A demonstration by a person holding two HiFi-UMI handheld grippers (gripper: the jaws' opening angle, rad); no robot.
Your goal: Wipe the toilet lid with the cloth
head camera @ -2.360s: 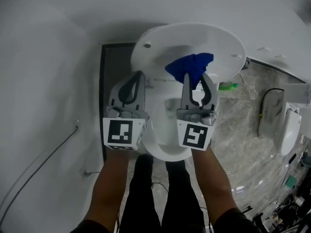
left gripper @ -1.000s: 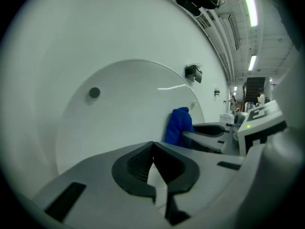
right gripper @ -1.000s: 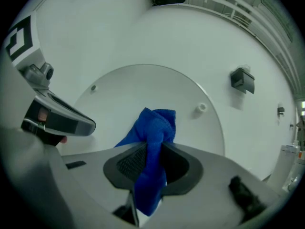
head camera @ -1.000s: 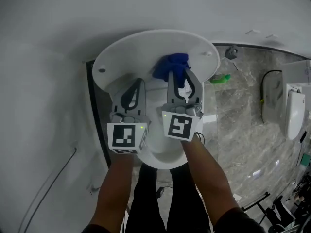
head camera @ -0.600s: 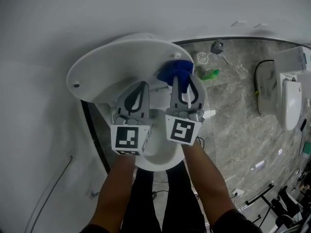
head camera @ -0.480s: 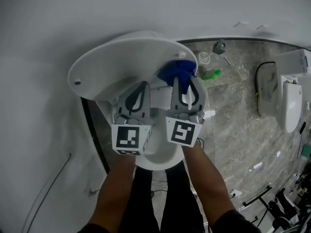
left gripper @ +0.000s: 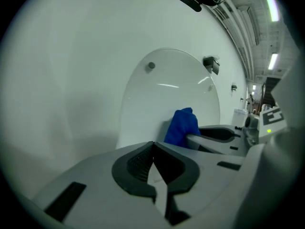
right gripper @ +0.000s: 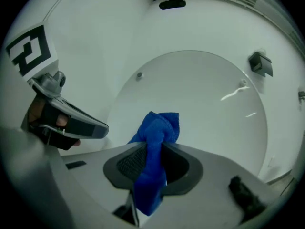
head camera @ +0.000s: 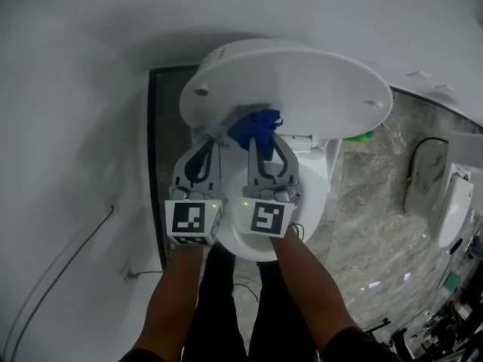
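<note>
Cloth [head camera: 255, 124]: blue, bunched into a soft wad; clamped between the jaws of the right gripper [head camera: 263, 140], one end sticking out past the tips, the other hanging down between the jaws; it sits low against the inner face of the toilet lid [head camera: 302, 89], near the hinge; whether it presses on the surface cannot be told.

Toilet lid: white, oval, raised upright, its back to the white wall [head camera: 90, 66]; two small bumpers show on its inner face.

Left gripper [head camera: 204, 145]: just left of the right one, below the lid's lower left edge; jaws closed tip to tip, nothing between them, not touching the cloth.

Marker cubes [head camera: 189, 221]: one at the rear of each gripper, side by side below the lid.

Bowl [head camera: 313, 179]: white, open, directly beneath the lid.

Forearms [head camera: 309, 292]: bare, reaching up toward the lid; dark trousers [head camera: 234, 308] between them.

Panel [head camera: 158, 149]: dark strip on the floor, left of the lid.

Green thing [head camera: 362, 135]: small, peeping out at the lid's right edge; kind unclear.

Floor [head camera: 377, 225]: grey, marbled, right of the lid.
</note>
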